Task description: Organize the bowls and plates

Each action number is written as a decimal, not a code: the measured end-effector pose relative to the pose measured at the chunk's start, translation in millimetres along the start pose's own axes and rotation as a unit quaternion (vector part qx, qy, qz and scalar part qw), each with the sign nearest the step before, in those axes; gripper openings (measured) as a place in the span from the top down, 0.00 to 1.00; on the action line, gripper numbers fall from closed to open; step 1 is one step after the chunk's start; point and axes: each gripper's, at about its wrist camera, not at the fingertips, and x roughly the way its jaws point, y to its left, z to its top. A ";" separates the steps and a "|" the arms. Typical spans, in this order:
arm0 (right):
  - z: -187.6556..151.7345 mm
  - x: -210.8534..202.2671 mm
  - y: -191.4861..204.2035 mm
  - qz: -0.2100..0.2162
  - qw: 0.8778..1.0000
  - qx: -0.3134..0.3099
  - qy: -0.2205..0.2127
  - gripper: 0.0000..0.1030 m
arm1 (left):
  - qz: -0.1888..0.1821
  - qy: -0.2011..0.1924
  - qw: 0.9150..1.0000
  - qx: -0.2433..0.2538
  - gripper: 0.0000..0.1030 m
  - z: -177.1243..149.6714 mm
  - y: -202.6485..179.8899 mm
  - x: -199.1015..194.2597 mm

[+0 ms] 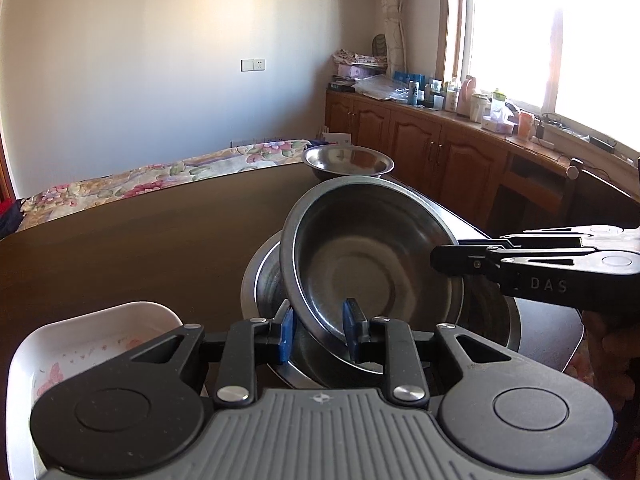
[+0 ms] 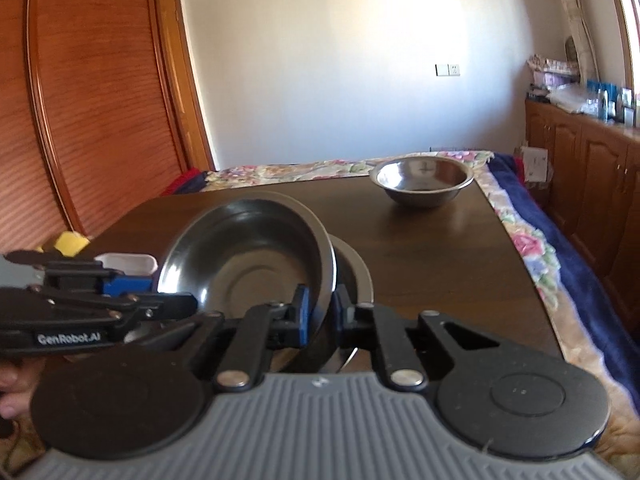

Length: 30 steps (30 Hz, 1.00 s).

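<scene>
1. Surface: I see a dark brown tabletop (image 2: 420, 248), glossy, its far edge against a bed with a floral cover (image 2: 524, 240).
2. Room: pale wall with a socket plate (image 1: 253, 65), wooden cabinets (image 1: 420, 140) with a cluttered top under a bright window, and a slatted wooden door (image 2: 92, 120).
3. Steel dishes, three: a tilted steel bowl (image 1: 360, 256) leaning in a larger steel basin (image 1: 260, 280), and a far steel bowl (image 2: 422, 180) standing well apart.
4. White dishes, one: a flower-printed white tray (image 1: 92, 344), near the basin.
5. Grippers, two: my left gripper (image 1: 318, 330) and my right gripper (image 2: 320, 312) each have narrow jaws clamped on the tilted bowl's rim.
</scene>
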 end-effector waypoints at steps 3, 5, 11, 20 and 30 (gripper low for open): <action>2.5 1.8 3.0 -0.009 1.000 -0.015 0.005 0.87 | 0.003 -0.003 1.000 -0.004 0.74 0.3 1.7 -0.9; 3.6 3.8 3.9 -0.010 1.000 -0.022 0.009 0.88 | 0.003 -0.007 1.000 -0.011 0.74 0.5 4.7 -3.3; 5.2 7.6 10.4 -0.020 0.999 -0.045 0.014 0.89 | 0.006 -0.015 1.000 -0.019 0.74 -1.8 6.6 -7.7; 5.0 10.6 18.1 -0.032 0.997 -0.063 0.015 0.89 | 0.009 -0.022 0.999 -0.023 0.74 -3.6 7.7 -11.8; 0.4 12.7 25.4 -0.037 0.996 -0.075 0.004 0.87 | 0.008 -0.023 0.999 -0.023 0.74 -3.5 7.7 -12.9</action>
